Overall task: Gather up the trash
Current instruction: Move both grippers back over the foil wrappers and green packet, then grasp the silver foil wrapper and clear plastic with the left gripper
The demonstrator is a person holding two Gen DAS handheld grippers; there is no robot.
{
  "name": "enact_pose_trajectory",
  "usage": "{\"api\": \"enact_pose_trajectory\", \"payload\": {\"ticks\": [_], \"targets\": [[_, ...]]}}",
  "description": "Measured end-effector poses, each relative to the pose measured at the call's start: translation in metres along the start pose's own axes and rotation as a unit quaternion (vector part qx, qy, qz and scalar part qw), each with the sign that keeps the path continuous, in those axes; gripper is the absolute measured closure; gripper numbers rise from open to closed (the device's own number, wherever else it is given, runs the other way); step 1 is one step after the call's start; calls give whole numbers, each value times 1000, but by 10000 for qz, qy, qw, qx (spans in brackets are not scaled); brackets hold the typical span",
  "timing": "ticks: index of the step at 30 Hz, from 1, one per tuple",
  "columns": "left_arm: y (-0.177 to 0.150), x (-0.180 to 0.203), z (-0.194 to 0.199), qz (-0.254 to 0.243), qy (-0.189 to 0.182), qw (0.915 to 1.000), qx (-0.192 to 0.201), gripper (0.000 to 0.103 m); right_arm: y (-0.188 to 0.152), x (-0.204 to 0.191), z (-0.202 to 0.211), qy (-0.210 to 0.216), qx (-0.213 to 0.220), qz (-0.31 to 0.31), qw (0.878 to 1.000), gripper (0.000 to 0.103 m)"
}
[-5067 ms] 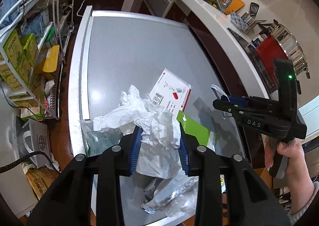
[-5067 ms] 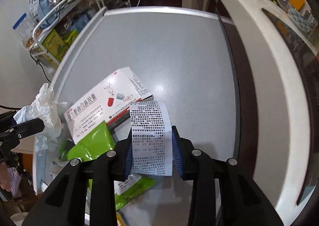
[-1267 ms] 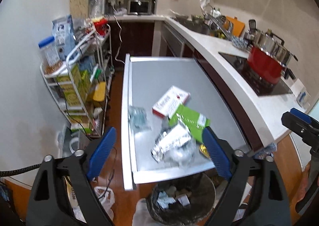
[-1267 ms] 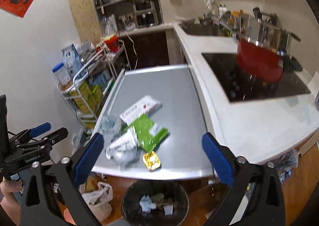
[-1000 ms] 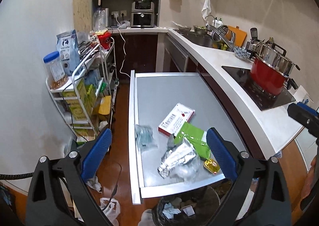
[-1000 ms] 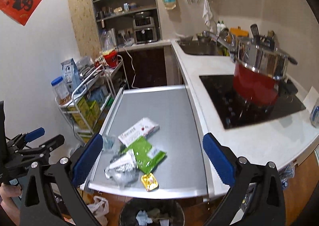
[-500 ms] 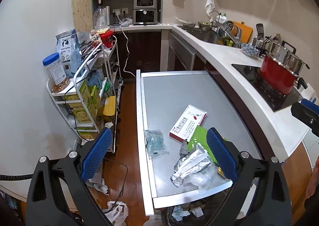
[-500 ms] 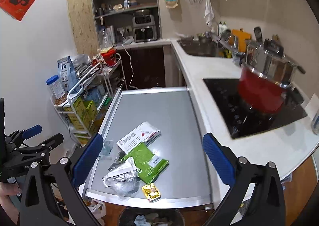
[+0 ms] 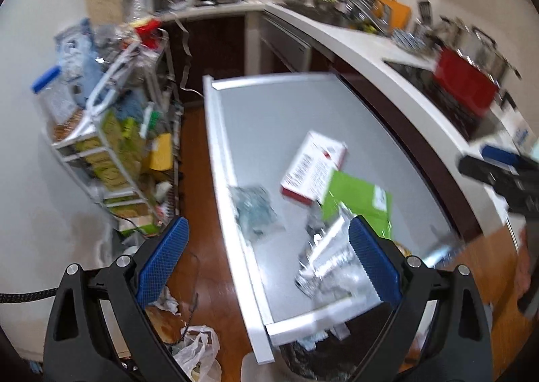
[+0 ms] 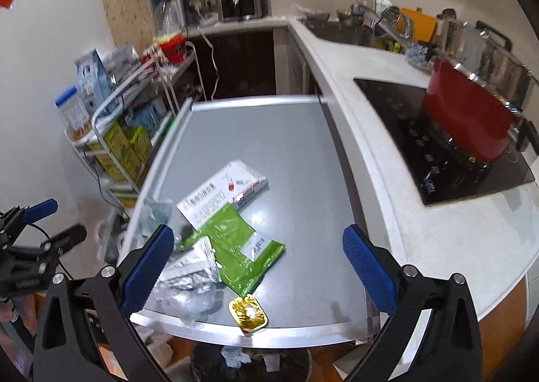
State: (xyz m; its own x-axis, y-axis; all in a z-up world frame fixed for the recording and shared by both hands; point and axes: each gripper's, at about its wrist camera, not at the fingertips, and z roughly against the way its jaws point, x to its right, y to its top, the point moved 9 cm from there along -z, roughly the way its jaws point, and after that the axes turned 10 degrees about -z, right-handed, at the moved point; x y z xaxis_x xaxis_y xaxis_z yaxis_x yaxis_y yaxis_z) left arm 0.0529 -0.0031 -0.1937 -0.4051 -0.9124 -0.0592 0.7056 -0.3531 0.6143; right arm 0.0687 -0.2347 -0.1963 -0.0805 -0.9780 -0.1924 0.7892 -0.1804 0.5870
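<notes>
Trash lies on the near end of the grey table (image 10: 269,133): a white and red box (image 10: 222,192), a green packet (image 10: 235,247), a silver foil wrapper (image 10: 188,272), a clear crumpled bag (image 10: 153,217) and a small gold foil tray (image 10: 248,310). The box (image 9: 313,168), green packet (image 9: 357,203), foil wrapper (image 9: 331,264) and clear bag (image 9: 254,208) also show, blurred, in the left wrist view. A black bin (image 10: 249,363) with crumpled paper stands under the table's near edge. My left gripper (image 9: 266,267) and right gripper (image 10: 257,271) are both wide open and empty, above and short of the table.
A wire rack (image 10: 121,133) full of boxes stands left of the table. A white counter (image 10: 404,200) with a black hob and a red pot (image 10: 468,119) runs along the right. A white plastic bag (image 9: 198,348) lies on the wooden floor.
Both grippers have moved forward and lower toward the table, so the trash looks larger. The left wrist view has swung and is blurred. Both stay open and empty.
</notes>
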Motion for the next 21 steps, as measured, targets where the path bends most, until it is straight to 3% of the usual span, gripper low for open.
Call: {"api": "enact_pose_trajectory", "payload": {"ticks": [10, 15, 21], "targets": [[-24, 63, -61, -736, -1036, 9904, -539, 6, -9, -9, -56, -9, -677, 306, 9972, 4], [-28, 71, -96, -760, -1240, 9861, -801, 6, -18, -18, -91, -46, -1075, 752, 9913, 4], [-33, 76, -110, -745, -1597, 9800, -924, 6, -21, -17, -118, -122, -1452, 1045, 9838, 5]]}}
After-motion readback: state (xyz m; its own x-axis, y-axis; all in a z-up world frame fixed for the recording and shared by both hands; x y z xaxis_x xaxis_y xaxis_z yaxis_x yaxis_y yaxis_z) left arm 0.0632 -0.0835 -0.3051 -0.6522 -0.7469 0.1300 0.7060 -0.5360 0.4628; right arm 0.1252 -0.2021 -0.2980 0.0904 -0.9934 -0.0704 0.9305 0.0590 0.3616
